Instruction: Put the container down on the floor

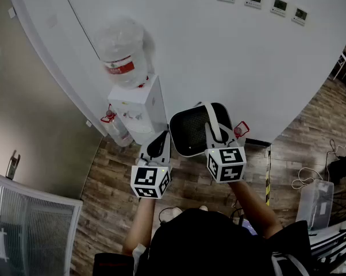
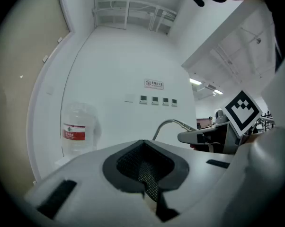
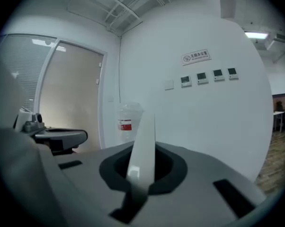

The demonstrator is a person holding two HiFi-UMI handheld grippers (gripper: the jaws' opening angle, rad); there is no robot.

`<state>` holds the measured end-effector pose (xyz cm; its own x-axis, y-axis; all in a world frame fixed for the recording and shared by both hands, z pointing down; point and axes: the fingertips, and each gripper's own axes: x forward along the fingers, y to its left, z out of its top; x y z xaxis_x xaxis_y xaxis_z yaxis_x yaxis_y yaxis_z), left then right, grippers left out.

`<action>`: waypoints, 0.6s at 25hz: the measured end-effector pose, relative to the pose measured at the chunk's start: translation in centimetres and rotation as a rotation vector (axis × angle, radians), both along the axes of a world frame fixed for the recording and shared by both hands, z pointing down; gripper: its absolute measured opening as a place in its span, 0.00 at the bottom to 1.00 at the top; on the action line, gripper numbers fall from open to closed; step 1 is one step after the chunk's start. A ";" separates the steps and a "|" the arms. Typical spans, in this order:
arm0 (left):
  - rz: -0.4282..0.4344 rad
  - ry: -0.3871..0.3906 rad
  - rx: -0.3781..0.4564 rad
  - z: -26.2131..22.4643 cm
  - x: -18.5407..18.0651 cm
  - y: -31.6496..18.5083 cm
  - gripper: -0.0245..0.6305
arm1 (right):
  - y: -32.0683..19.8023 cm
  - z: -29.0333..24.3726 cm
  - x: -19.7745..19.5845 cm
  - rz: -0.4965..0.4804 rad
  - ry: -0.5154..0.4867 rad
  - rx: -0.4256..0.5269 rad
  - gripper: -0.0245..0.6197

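Observation:
A black mesh container with a white rim and a white handle strap hangs in the air above the wooden floor, in front of the white wall. My left gripper is at its left edge; in the left gripper view its jaws are shut on a piece of the black mesh. My right gripper is at the container's right side. In the right gripper view its jaws are shut on the white strap, which rises between them.
A white water dispenser with a clear bottle stands against the wall just left of the container. Wall control panels sit above. A glass partition is at the left. Cables and a clear plastic box lie on the floor at the right.

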<state>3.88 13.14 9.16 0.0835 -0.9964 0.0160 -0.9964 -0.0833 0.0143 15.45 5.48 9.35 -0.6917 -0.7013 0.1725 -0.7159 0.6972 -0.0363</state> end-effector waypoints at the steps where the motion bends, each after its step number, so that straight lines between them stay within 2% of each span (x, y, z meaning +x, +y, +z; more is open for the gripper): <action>1: 0.000 0.002 0.001 0.0 0.0 0.0 0.06 | 0.1 0.0 0.0 -0.001 0.000 -0.001 0.08; 15: -0.027 0.015 -0.012 0.3 1.0 0.4 0.06 | 0.1 0.3 1.1 -0.028 -0.016 -0.015 0.09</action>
